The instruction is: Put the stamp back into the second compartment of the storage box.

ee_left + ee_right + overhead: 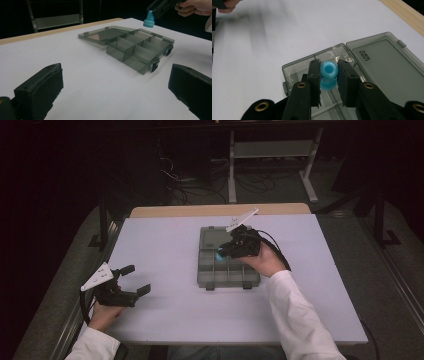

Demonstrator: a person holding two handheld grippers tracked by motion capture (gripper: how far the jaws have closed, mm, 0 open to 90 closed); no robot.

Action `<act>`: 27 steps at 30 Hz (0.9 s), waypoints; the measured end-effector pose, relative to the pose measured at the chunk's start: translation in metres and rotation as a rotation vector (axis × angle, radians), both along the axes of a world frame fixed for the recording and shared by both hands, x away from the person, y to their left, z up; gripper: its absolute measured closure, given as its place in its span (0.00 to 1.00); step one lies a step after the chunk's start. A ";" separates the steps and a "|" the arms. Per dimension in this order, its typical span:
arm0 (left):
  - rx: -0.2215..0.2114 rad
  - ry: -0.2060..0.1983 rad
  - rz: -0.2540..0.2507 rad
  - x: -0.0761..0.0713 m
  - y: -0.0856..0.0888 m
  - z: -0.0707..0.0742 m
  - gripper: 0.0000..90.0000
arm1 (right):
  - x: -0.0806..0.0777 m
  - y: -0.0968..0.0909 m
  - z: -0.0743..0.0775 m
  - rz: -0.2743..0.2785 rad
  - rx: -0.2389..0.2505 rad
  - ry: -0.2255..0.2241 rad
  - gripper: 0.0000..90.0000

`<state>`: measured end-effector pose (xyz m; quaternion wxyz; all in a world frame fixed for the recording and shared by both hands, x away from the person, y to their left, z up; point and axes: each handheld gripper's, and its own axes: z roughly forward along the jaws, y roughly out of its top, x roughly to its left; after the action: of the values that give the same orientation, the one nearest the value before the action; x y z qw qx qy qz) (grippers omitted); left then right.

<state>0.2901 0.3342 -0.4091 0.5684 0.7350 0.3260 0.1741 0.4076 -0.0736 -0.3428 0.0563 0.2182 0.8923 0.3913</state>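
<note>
right gripper point(328, 75) clamps small blue plastic cap point(328, 72) | over open smoky-grey compartment box point(227, 275), not yet dropped | left gripper point(134, 280) wide, idle on counter point(165, 310)

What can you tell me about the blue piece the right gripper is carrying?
The blue piece is small, smooth and plastic-looking, light blue, with a narrower end, a pinched waist and a wider round end. In the right gripper view a hole or hollow shows in the end facing the camera. The right gripper clamps it from both sides, pads on its flanks. It hangs wide end down above the open grey compartment box, clear of the dividers, touching nothing else.
</note>
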 end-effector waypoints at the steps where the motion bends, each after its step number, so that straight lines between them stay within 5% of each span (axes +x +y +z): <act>1: -0.002 -0.001 0.000 0.000 0.000 0.000 0.00 | 0.001 0.000 0.000 -0.001 0.003 -0.001 0.80; 5: -0.028 0.001 0.007 0.000 0.001 0.001 0.00 | 0.003 0.000 -0.002 -0.009 0.000 0.006 0.80; 13: 0.015 -0.008 -0.007 0.000 -0.001 0.000 0.00 | 0.010 0.009 -0.005 0.007 -0.018 -0.002 0.80; 27: 0.012 -0.005 -0.005 0.000 -0.001 0.000 0.00 | 0.025 0.015 -0.002 0.007 -0.011 -0.004 0.80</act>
<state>0.2902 0.3327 -0.4095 0.5652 0.7389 0.3218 0.1762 0.4322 -0.0583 -0.3451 0.0579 0.2142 0.8951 0.3868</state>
